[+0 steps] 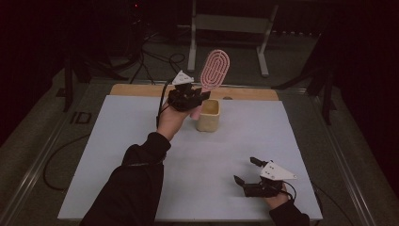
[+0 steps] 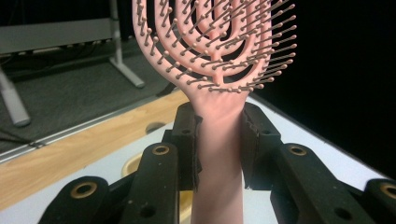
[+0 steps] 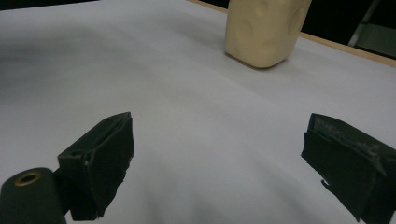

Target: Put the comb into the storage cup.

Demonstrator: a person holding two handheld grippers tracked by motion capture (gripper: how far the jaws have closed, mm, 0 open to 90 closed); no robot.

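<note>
We see the worktop (image 1: 141, 188) first, covered by a pale sheet, with a strip of bare wood along its far edge. Toward that far edge stands a cream-coloured cup (image 1: 208, 115), upright, with dimpled sides that show in the right gripper view (image 3: 264, 32).

Next comes the pink hairbrush (image 1: 214, 70), an open oval head of looped ribs studded with bristles. It stands nearly upright with the head up, leaning slightly, and its handle hangs just beside the cup's near-left rim; we cannot tell whether the handle's tip touches the cup. In the left gripper view the brush (image 2: 219, 154) rises straight between the two black jaws, bristles facing the camera.

The left hand-held gripper (image 1: 197, 98) is clenched on the brush's handle, both pads pressing its sides just below the head. A dark sleeve reaches up to it from the bottom of the high view.

The right hand-held gripper (image 1: 245, 171) rests low at the near right of the worktop, well apart from the cup, released, its jaws wide with bare sheet between them (image 3: 217, 163).
</note>
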